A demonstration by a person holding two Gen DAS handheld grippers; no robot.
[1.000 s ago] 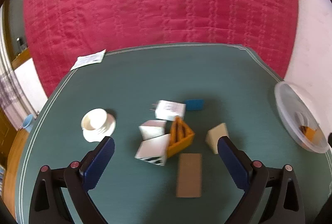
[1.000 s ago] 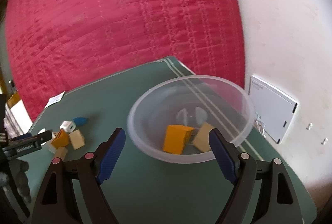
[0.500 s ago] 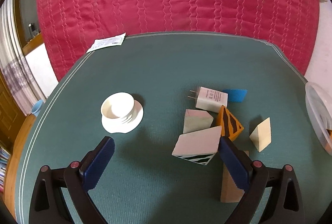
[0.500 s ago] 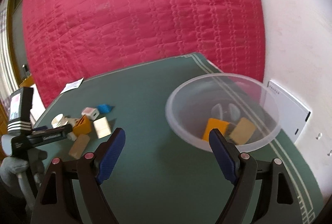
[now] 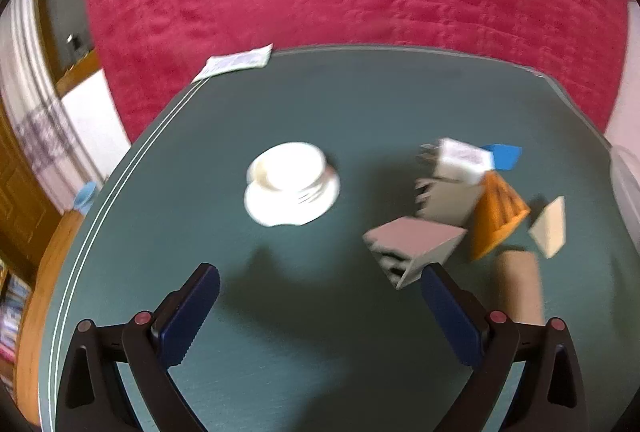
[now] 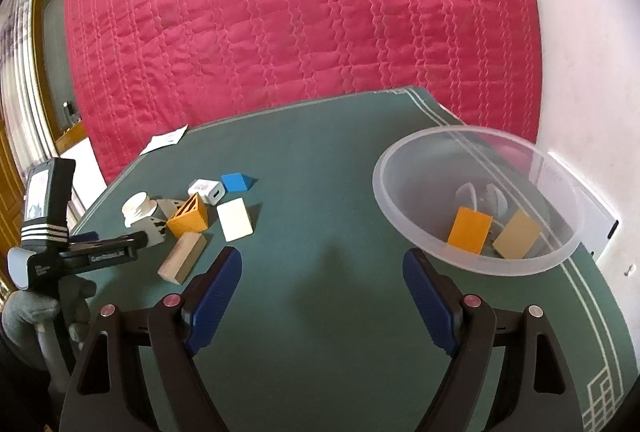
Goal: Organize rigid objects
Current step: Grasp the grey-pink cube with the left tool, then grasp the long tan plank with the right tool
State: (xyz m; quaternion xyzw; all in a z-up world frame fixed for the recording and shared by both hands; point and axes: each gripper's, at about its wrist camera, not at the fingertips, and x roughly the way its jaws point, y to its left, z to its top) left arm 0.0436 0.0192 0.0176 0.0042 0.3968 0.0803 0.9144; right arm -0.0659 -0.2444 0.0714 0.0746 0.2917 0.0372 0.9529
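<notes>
The round table with the dark green cloth (image 6: 320,312) was the biggest thing, standing in front of a quilted crimson cover (image 6: 300,12). On its right side sat the clear plastic bowl (image 6: 400,216), already holding an orange block (image 6: 469,230) and a tan block (image 6: 516,235). Well apart on the left lay the cluster of loose pieces: a grey wedge with black stripes (image 5: 414,244), an orange slatted wedge (image 5: 498,216), a long tan wooden block (image 5: 520,284), a cream wedge (image 5: 550,226), a white charger plug (image 5: 460,160) and a small blue wedge (image 5: 504,156). A white cup on its saucer (image 5: 290,184) stood beside them.

The left gripper (image 5: 320,306) was open and empty, and so was the right gripper (image 6: 322,288).

I think the next pick should take one outer piece, with the jaws set across flat faces, so the neighbours are not pushed.

Compared with one second before, the left view had slid leftward and come closer: the cup had moved toward the centre, the cluster toward the right. In the right view the bowl had shifted from the centre to the right.
</notes>
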